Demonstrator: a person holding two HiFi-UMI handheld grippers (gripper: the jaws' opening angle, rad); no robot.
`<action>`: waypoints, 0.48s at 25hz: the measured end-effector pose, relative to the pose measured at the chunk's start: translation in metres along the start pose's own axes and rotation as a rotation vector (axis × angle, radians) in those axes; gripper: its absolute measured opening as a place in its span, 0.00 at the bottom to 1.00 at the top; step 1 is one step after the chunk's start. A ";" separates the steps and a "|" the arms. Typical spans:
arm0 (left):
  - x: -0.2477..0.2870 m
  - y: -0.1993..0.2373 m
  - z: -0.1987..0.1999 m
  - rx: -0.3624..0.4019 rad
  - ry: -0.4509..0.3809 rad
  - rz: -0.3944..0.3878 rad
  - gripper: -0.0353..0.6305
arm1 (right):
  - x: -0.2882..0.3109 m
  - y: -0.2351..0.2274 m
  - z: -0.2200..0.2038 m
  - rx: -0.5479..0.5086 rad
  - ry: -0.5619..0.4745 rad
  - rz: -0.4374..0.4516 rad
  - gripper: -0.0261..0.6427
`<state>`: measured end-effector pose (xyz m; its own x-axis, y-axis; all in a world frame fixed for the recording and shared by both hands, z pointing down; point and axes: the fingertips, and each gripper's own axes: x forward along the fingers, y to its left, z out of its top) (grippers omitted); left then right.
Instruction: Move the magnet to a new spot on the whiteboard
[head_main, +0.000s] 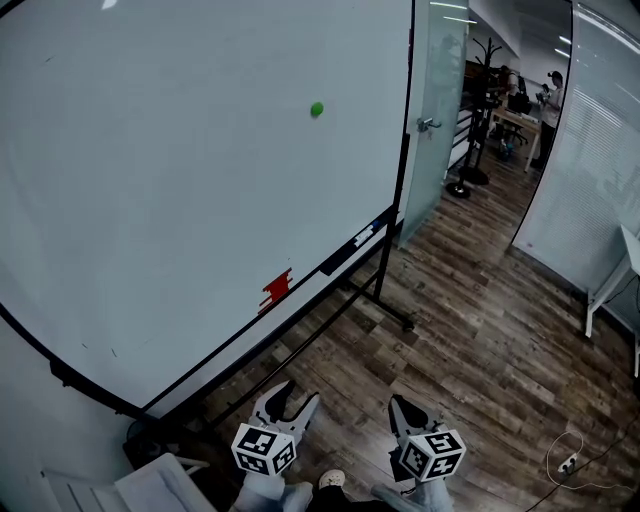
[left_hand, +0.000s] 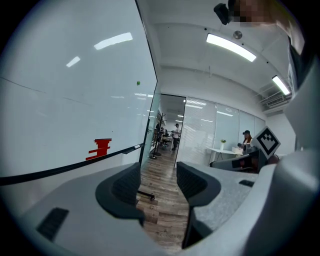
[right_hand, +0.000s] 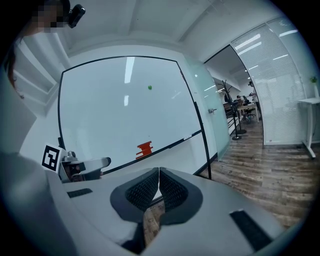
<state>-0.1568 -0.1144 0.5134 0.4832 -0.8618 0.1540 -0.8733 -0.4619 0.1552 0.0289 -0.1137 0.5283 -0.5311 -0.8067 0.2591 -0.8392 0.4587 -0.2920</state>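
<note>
L gripper (left_hand: 157, 182): jaws spread, nothing btwn them, only wood floor (head_main: 480, 330) showing thru the gap. R gripper (right_hand: 159, 187): jaws pressed together, pads touching, nothing pinched. Both held low & side by side. They are well apart from the whiteboard (head_main: 150, 180), no contact w/ it. In the L gripper view the R gripper's marker cube shows at far right. In the R gripper view the L gripper shows at left.

Magnet (head_main: 317, 109): small green dot stuck on the whiteboard, upper right part, bare surface all round. It sits far ahead & high above both grippers. It is roughly in line w/ L gripper, and up & left of R gripper. Neither gripper is near it.

Red block (head_main: 276, 289): at the whiteboard's lower edge, just above the black ledge (head_main: 340, 255), below the magnet, ahead of L gripper. Can't tell if it's on the surface or on the ledge.

The whiteboard is on a black stand (head_main: 385, 300), foot on the floor ahead of R gripper. Glass door (head_main: 435, 100) is just right of the whiteboard, ahead-right of R gripper. White desk (head_main: 620, 270) is far right of R gripper. A person (head_main: 550, 95) stands far back, past the door.
</note>
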 end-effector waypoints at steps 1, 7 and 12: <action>0.001 0.004 0.001 0.000 -0.001 -0.001 0.39 | 0.004 0.000 0.001 0.000 -0.003 -0.003 0.08; 0.009 0.018 0.003 0.011 0.001 -0.026 0.39 | 0.017 0.001 0.003 0.010 -0.016 -0.030 0.08; 0.011 0.019 -0.003 -0.003 0.007 -0.045 0.39 | 0.014 -0.004 0.000 0.016 -0.007 -0.054 0.08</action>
<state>-0.1675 -0.1317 0.5209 0.5221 -0.8389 0.1539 -0.8506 -0.4991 0.1653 0.0249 -0.1273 0.5330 -0.4842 -0.8329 0.2680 -0.8646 0.4085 -0.2927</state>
